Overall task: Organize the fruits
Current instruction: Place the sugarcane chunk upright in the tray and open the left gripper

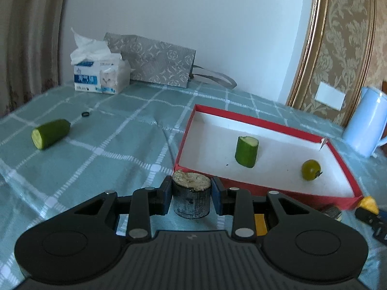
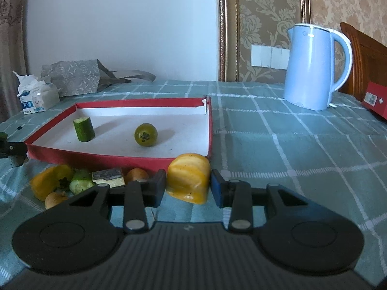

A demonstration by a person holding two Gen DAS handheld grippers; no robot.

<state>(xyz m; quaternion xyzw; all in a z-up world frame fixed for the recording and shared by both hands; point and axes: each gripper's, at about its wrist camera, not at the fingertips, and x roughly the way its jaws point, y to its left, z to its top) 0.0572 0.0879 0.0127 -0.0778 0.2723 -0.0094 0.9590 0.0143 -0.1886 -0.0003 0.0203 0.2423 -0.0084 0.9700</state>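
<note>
Your desk (image 2: 290,125) carries one red tray (image 2: 121,160), lying just beyond both claws; it holds one upright cucumber piece (image 2: 84,129) and one green tomato (image 2: 145,135); your left claw (image 1: 191,193) appears clenched on a dark cylindrical chunk (image 1: 191,201) standing upright at the tray's near-left corner; your right claw (image 2: 188,184) brackets a yellow piece (image 2: 188,181), grip uncertain; one cucumber half (image 1: 50,133) lies far left, long axis slanting away.

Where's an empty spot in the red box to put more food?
The box has bare floor between the cucumber piece and the green tomato, and along its back wall. Outside, cloth between box and kettle is free. The near-left heap is crowded.
</note>
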